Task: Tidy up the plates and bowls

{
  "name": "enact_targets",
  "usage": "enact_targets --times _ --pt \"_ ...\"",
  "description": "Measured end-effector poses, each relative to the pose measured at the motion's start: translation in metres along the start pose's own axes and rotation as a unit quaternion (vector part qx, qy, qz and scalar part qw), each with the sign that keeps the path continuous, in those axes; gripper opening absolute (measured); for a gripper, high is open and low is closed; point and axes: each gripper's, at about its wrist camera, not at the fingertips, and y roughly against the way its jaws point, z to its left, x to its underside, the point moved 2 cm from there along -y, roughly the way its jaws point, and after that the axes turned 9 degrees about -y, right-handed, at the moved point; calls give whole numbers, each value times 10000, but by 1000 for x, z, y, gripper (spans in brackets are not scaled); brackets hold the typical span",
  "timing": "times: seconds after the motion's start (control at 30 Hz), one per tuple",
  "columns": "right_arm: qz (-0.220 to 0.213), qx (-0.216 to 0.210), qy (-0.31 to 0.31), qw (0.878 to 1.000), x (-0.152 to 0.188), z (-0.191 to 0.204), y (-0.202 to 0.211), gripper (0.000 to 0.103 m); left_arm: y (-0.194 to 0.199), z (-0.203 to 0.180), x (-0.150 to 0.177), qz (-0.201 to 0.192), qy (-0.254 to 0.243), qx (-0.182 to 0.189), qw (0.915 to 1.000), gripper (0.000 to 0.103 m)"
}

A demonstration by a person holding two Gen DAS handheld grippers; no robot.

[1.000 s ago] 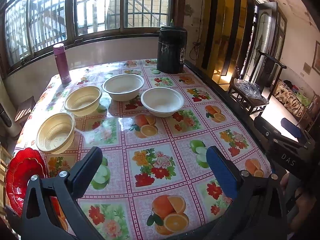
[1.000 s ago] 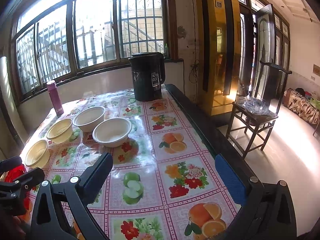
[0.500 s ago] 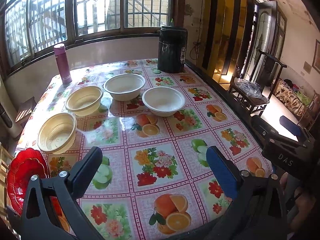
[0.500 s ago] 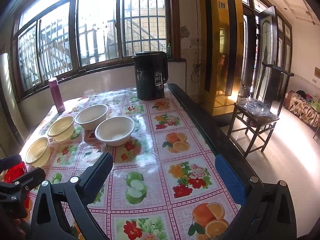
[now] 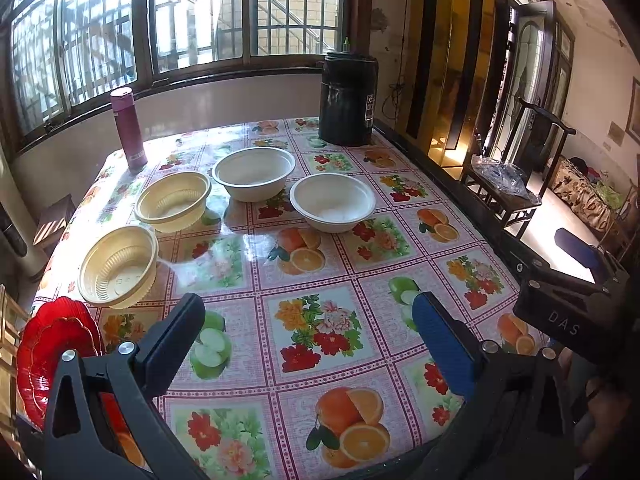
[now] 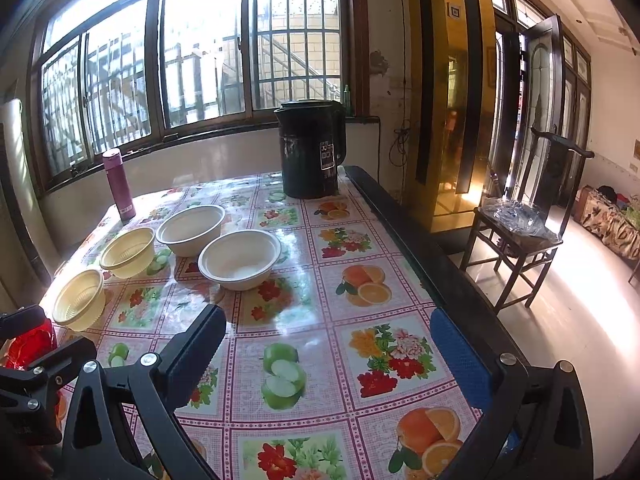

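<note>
Two white bowls stand mid-table: the nearer white bowl (image 5: 333,207) (image 6: 240,259) and the farther white bowl (image 5: 254,173) (image 6: 191,229). To their left sit two yellow ribbed bowls, one nearer (image 5: 118,266) (image 6: 80,298) and one farther (image 5: 173,201) (image 6: 128,252). A red scalloped plate (image 5: 54,354) (image 6: 30,344) lies at the near left table edge. My left gripper (image 5: 310,322) is open above the near tablecloth, holding nothing. My right gripper (image 6: 328,338) is also open and empty, well short of the nearer white bowl.
A black kettle (image 5: 347,98) (image 6: 311,148) stands at the far right corner and a maroon flask (image 5: 128,130) (image 6: 119,184) at the far left. The table (image 5: 320,336) has a floral cloth and a dark right edge. A wooden chair (image 6: 520,232) stands right of it.
Both grippers have drifted slightly, so the bowls sit a little further right in each view. Jaws stay open; nothing on the table has moved.
</note>
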Motion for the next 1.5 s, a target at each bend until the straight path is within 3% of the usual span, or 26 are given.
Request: enact_targets --times 0.5,1.5 --pt "154 -122 111 9997 7 21 -6 103 9 23 5 -152 84 -446 9989 103" --pt "262 -146 124 9995 9 27 -13 103 1 33 11 -54 82 -566 9983 103"
